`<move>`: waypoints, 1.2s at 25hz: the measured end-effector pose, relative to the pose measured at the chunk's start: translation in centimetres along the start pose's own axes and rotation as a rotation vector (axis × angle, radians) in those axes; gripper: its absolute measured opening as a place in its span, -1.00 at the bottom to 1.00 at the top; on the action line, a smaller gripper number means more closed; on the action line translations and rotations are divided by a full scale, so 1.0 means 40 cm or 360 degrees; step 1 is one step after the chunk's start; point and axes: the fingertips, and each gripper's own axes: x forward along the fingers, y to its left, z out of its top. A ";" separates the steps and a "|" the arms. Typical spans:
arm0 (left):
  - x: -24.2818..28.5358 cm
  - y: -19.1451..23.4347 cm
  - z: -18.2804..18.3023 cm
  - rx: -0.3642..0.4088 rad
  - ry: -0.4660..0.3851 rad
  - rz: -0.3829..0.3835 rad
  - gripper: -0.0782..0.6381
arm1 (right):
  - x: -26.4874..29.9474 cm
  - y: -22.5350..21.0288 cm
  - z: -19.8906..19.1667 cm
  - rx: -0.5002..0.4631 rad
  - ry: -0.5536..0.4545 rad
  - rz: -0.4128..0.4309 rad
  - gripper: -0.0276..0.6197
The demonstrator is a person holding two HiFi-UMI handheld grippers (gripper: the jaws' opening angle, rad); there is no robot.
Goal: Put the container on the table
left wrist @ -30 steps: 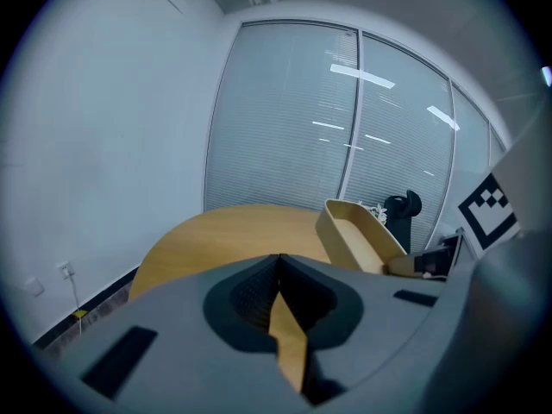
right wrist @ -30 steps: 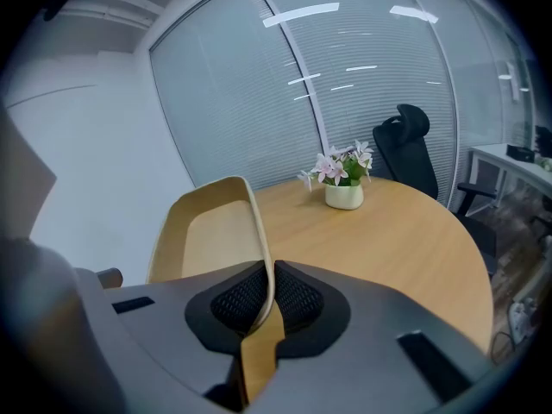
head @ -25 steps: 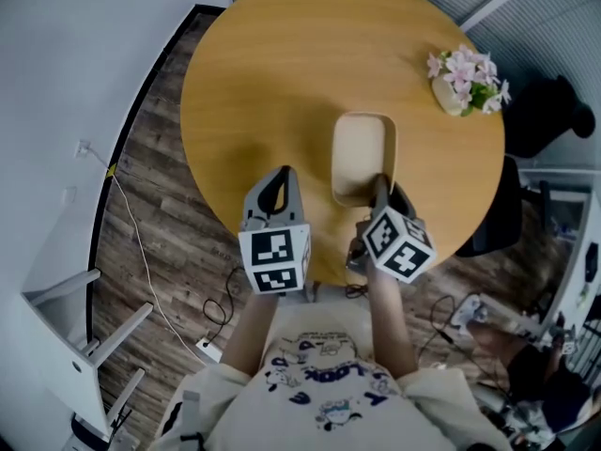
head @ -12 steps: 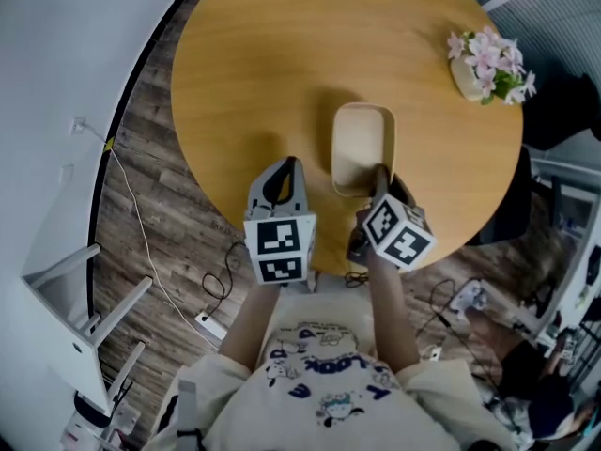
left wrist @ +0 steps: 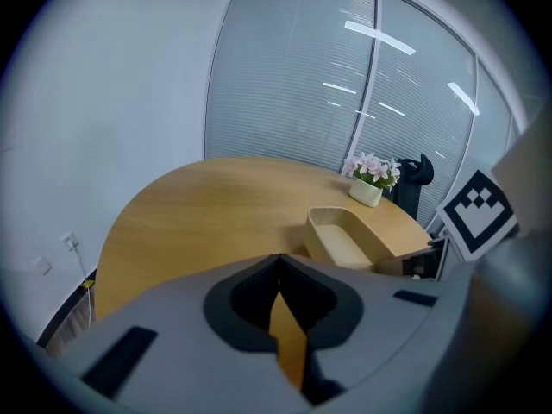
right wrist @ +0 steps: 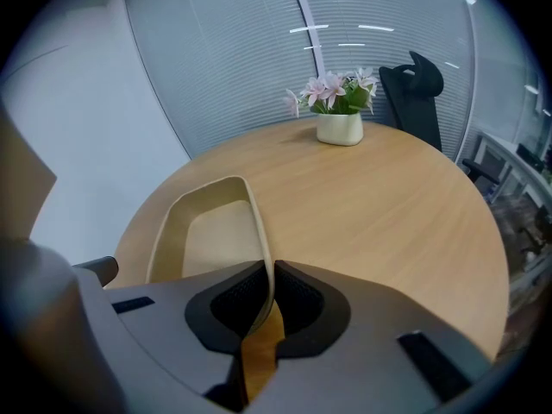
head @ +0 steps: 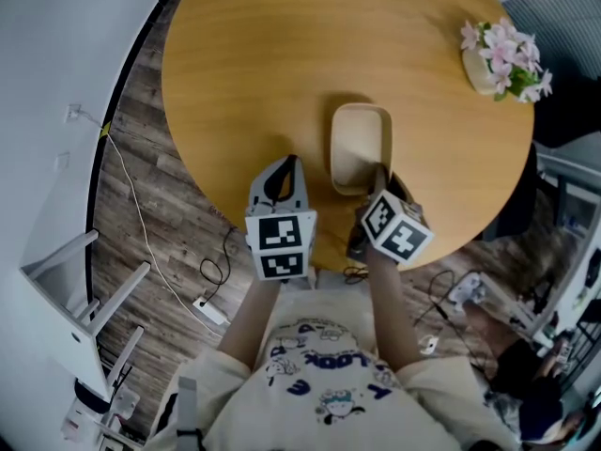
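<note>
- Grips the near end wall of the beige container (head: 360, 144) with the right claw (head: 378, 174), jaws clenched on the thin wall, one inside it and one outside.
- Seen along the right claw's own jaws: that wall running straight down into the pinch, the rest of the container stretching away beyond.
- Holds the left claw (head: 285, 165) just left of the container and apart from it, jaws pressed together at the tips on nothing, only wood showing through the slit below them.
- Container set lengthwise away from the person, over the near half of the round wooden counter (head: 254, 54), closer to the near edge than the far one.
- Cannot tell whether its base lies flat on the wood or sits slightly raised.
- Open-topped, with rounded corners and a bare pale floor inside.
- Near the counter's far right edge: a small white pot of pink flowers (head: 502, 50), well apart from the container.
- Beyond the pot: a black chair (right wrist: 414, 89) in front of a glass wall with blinds.
- Left of the counter: plank floor (head: 169, 205) with a white cable (head: 141, 238) trailing across it.
</note>
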 end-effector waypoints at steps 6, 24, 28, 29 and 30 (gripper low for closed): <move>0.010 0.003 -0.024 -0.0011 0.0039 0.0013 -0.77 | 0.020 -0.006 -0.014 0.0006 0.0040 -0.0014 -0.84; -0.044 -0.003 0.064 0.0018 -0.0119 0.0017 -0.77 | -0.076 0.020 0.105 -0.0131 -0.0255 -0.0013 -0.75; -0.083 -0.016 0.119 0.0036 -0.0219 0.0011 -0.77 | -0.133 0.043 0.160 -0.0171 -0.0392 0.0020 -0.75; -0.095 -0.019 0.133 0.0045 -0.0245 0.0009 -0.77 | -0.149 0.051 0.171 -0.0189 -0.0419 0.0029 -0.75; -0.107 -0.021 0.148 0.0054 -0.0272 0.0006 -0.77 | -0.166 0.060 0.182 -0.0206 -0.0444 0.0038 -0.75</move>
